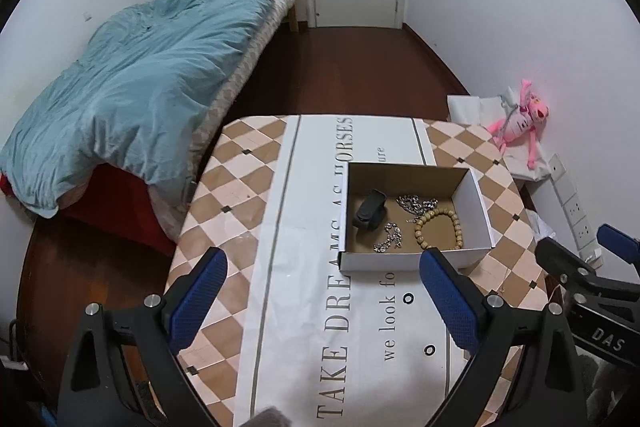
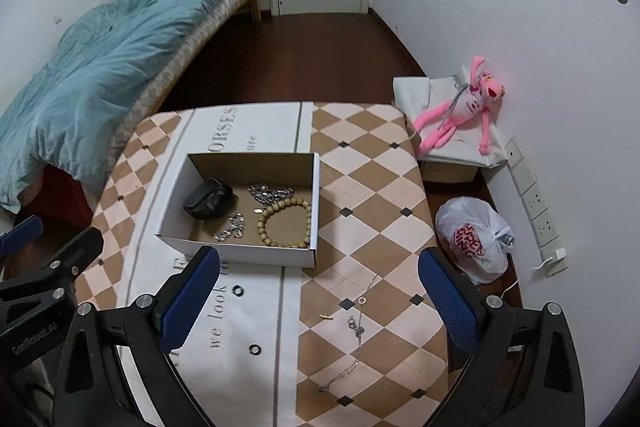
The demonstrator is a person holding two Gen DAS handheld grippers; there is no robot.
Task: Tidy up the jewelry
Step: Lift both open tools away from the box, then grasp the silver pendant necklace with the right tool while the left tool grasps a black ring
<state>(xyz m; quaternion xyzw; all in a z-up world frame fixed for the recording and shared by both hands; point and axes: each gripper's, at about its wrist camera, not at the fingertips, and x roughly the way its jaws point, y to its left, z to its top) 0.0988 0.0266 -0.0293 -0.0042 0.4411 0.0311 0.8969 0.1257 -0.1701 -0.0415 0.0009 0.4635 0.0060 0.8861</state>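
Silver is the trouble here: the thin silver chain necklace point(image 2: 352, 339) lies flat and loose on the checkered tabletop point(image 2: 372, 187), so my pads could slide over it or lift only 1 end and drag the rest. In the right wrist view it sits lower centre, between my right gripper's point(image 2: 320, 303) spread, empty fingers. The open white cardboard box point(image 2: 240, 255), holding a wooden bead bracelet point(image 2: 285, 223) and other pieces, is above it, mid-frame. My left gripper point(image 1: 320, 303) also gapes empty, lower centre.
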